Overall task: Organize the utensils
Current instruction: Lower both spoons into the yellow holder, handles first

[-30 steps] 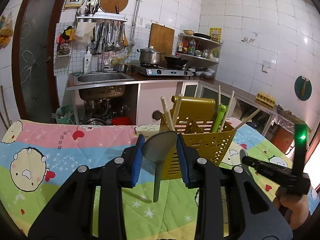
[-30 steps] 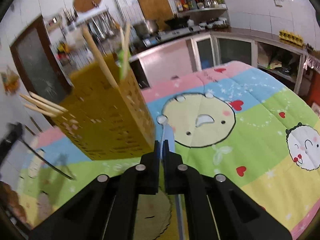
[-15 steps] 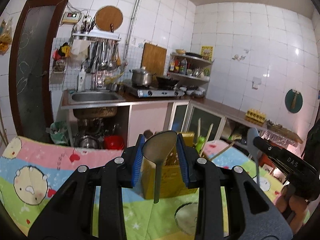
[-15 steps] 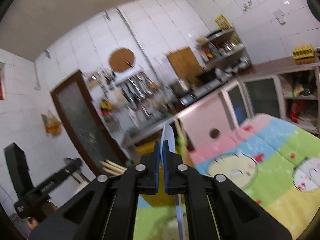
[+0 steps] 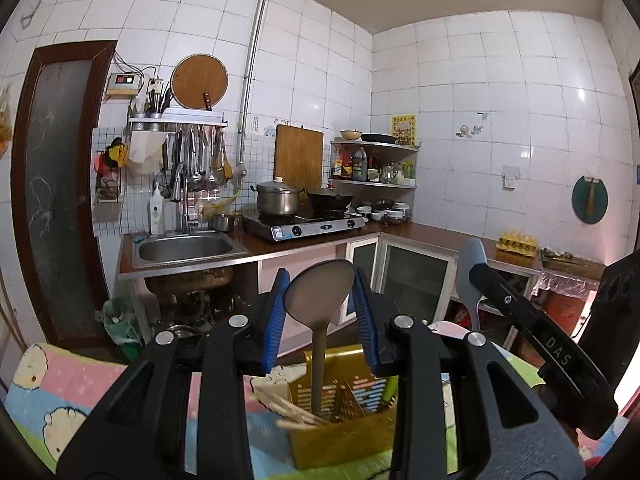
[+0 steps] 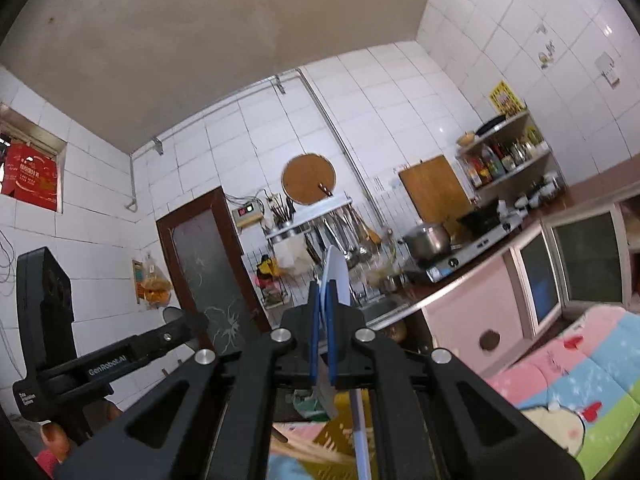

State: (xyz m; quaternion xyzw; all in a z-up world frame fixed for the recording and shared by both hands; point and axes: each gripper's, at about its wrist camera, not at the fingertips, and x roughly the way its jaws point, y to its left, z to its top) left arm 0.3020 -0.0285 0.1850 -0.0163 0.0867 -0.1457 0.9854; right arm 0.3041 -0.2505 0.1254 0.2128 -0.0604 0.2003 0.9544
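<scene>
Both spoons are up in the air above the yellow utensil caddy (image 5: 340,432), which stands on the cartoon-print quilt (image 5: 60,396) and serves as the marker for everything here. The left gripper (image 5: 320,320) has its blue pads clamped on the bowl of a grey-brown spoon (image 5: 320,296), whose handle hangs straight down with its tip at the caddy's slotted rim, seemingly just over one of the compartments. The right gripper (image 6: 325,332) is squeezed tight on a pale blue spoon (image 6: 338,280), bowl edge-on between the pads, handle trailing down toward the same caddy (image 6: 344,432); it is tilted up toward the ceiling, above and to the right of the caddy. Several wooden chopsticks (image 5: 292,412) lean out over the caddy's left side. The worry, to my eye, is the grip on a rounded bowl: it could twist or slide out if jolted. Lowering either handle could also snag the leaning chopsticks or the dividers and tip the light caddy on that soft quilt. With both tools crowding one opening, they might knock each other.
</scene>
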